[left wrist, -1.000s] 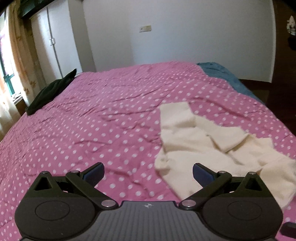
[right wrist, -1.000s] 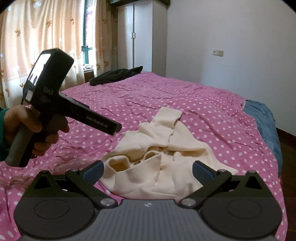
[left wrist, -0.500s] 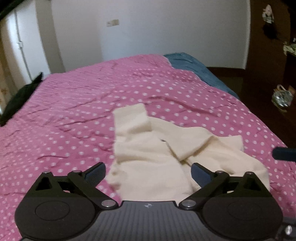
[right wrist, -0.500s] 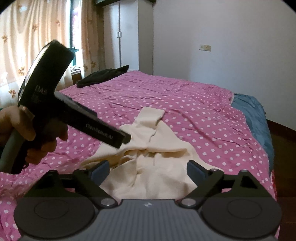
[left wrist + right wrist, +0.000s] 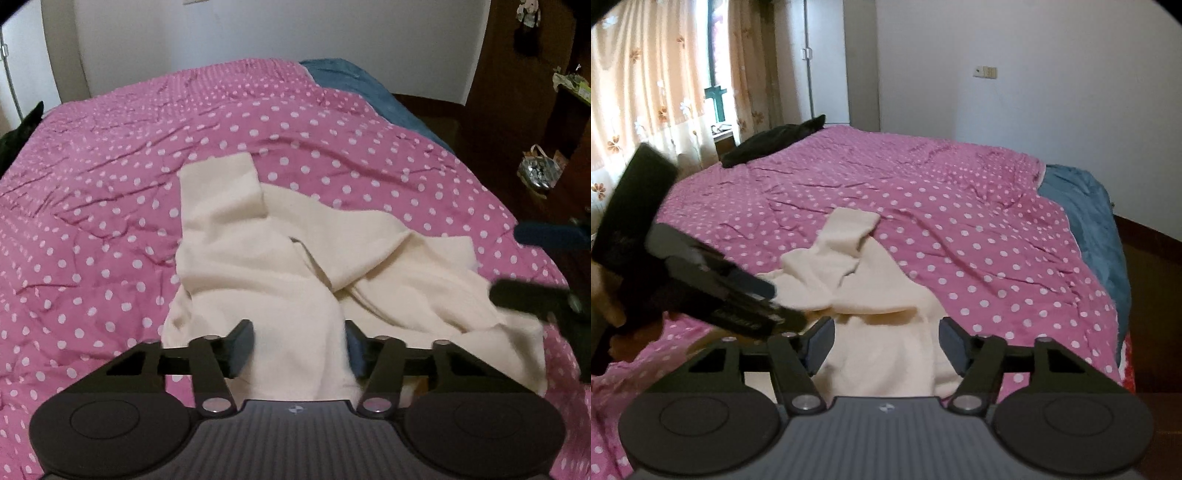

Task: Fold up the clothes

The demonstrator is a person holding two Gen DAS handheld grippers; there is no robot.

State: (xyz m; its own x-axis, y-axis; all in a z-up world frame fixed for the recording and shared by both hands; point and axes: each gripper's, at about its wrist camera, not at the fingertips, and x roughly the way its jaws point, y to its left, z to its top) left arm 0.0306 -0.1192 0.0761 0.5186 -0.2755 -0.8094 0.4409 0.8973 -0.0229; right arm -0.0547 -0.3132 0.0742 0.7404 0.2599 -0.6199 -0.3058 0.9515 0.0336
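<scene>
Cream garment (image 5: pixel 280 266) lies crumpled on the pink dotted bedspread (image 5: pixel 110 192), near its front edge. Compared with one second ago, both grippers have closed in on its near hem and narrowed. The left gripper (image 5: pixel 299 349) and right gripper (image 5: pixel 886 341) each straddle cloth, fingers partly spread (not yet pinching). Judged step: initial grasp, folding not begun.

One cream garment (image 5: pixel 280 266), one dark garment (image 5: pixel 775 142), two hand-held grippers.
</scene>
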